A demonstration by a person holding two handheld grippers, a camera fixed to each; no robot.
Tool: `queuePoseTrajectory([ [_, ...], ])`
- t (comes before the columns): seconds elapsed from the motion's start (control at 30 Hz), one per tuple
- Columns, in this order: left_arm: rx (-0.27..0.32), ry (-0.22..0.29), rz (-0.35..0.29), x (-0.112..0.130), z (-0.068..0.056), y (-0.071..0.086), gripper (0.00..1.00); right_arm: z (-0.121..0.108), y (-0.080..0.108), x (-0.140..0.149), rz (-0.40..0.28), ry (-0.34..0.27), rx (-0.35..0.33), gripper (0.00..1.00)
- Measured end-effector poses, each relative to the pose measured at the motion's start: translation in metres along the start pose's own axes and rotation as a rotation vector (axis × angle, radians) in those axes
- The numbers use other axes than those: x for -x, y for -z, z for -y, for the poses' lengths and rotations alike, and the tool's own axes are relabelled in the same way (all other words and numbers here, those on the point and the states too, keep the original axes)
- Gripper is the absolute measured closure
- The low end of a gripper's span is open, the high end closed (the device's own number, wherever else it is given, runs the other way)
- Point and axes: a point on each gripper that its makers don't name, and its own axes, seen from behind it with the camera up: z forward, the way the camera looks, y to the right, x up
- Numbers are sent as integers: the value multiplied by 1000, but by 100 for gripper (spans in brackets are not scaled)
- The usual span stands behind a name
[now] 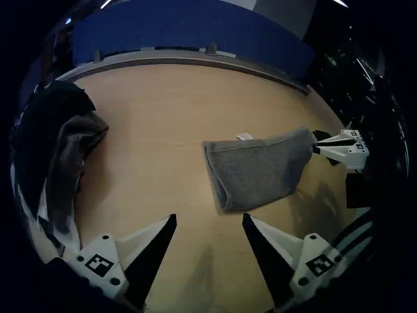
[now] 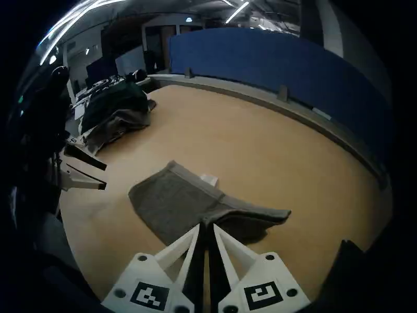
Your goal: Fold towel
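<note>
- Wooden worktop (image 1: 156, 104): one grey towel (image 1: 255, 169), one dark cloth pile (image 1: 62, 135).
- Left gripper (image 1: 208, 221): fingers apart, empty.
- Right gripper (image 2: 207, 229): fingers pinch towel edge.

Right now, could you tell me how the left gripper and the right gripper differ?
The left gripper stands open and empty; the right gripper is shut on a corner of the grey towel. The left gripper hangs over bare wooden table, short of the towel; the right gripper holds its corner raised. Both have white bodies, dark fingers and square markers.
</note>
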Motion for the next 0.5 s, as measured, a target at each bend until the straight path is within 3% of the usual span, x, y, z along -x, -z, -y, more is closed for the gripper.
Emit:
queuePoseTrajectory([
  [0.5,-2,34,-18,4,14,12,6,44,-34,-36,14,118,-88,97],
])
